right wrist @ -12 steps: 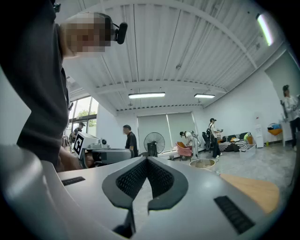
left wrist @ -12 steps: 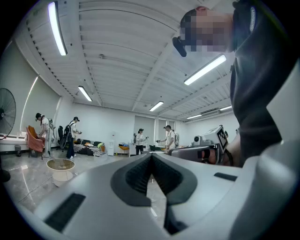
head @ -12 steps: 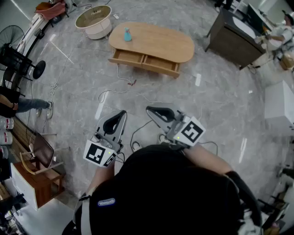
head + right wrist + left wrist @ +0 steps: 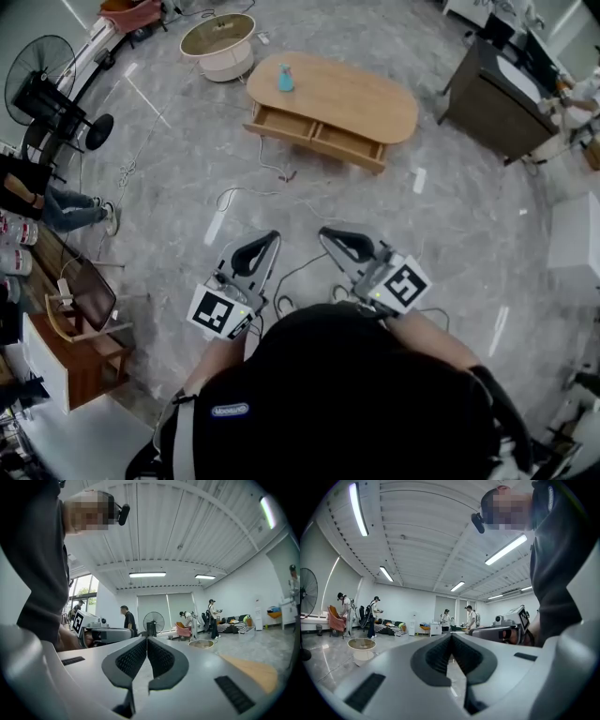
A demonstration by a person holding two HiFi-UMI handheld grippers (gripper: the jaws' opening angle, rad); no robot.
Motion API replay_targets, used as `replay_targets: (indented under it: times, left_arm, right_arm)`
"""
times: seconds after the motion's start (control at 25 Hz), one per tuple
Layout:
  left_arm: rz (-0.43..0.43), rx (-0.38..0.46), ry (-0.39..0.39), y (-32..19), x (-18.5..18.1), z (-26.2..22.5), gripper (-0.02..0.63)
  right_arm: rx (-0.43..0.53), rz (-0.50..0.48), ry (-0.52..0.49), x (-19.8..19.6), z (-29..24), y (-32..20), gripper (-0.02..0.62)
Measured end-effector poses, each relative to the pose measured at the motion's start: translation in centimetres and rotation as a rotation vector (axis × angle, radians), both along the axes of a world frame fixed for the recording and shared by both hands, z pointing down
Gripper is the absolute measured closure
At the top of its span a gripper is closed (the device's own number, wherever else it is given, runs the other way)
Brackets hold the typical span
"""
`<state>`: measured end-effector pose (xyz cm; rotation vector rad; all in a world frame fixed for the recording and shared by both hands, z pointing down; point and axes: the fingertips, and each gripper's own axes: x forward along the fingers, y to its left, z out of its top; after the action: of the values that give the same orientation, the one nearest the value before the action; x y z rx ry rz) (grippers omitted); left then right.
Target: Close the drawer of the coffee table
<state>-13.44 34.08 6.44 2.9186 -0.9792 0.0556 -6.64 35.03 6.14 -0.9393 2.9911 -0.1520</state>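
With my left gripper (image 4: 270, 237) and right gripper (image 4: 326, 232) both closed and empty, I should approach the oval light-wood coffee table (image 4: 347, 98) and push its pulled-out drawer (image 4: 281, 123) squarely.

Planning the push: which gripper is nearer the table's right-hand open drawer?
Right. The right gripper hangs well short of the drawer, roughly in line; the left gripper is farther, off to its left.
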Motion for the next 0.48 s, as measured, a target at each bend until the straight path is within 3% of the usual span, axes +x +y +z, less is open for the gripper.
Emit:
replay_targets:
  times: [0.48]
  left_arm:
    - [-0.032, 0.032, 0.022, 0.49, -0.54, -0.49, 0.598]
  right_arm:
    - [0.018, -0.011, -0.002, -0.38, -0.09, 0.23, 0.584]
